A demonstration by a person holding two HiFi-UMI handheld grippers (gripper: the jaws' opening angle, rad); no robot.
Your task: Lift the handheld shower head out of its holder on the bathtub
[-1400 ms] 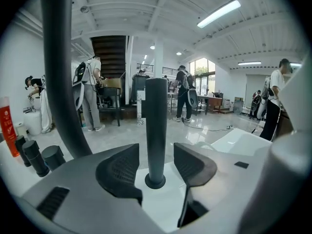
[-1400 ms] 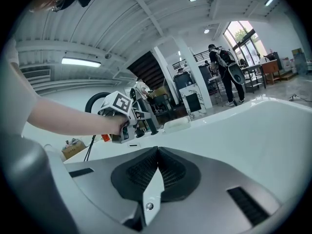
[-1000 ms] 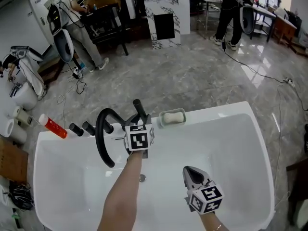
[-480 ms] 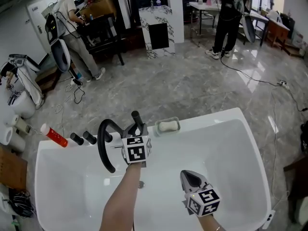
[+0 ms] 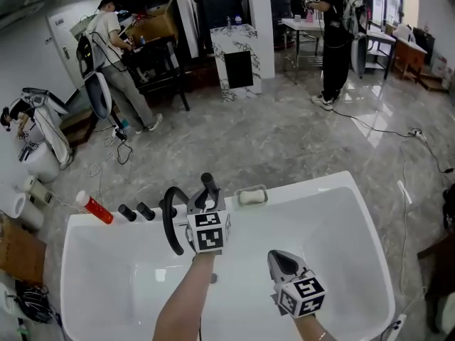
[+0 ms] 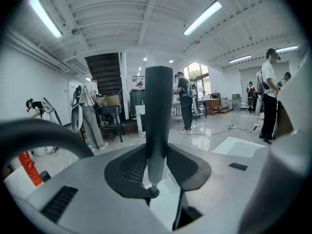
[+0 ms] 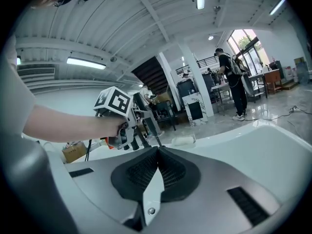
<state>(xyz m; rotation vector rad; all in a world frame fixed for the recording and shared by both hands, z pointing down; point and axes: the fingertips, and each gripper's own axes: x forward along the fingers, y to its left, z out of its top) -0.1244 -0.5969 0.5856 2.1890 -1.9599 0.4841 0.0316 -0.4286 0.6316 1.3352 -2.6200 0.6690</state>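
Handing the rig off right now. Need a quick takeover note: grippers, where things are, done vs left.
Left gripper: shut on the handle of the handheld shower head, which stands upright between the pads.
Right gripper: shut, empty, hovering over the bathtub basin.
Where: the shower head is at the tub's far rim, just right of the black faucet.
Done: the grip is made.
Unclear: the holder is hidden behind the left gripper, so I cannot tell whether the head is clear of it.
Left: probably lift straight up until it is plainly free.
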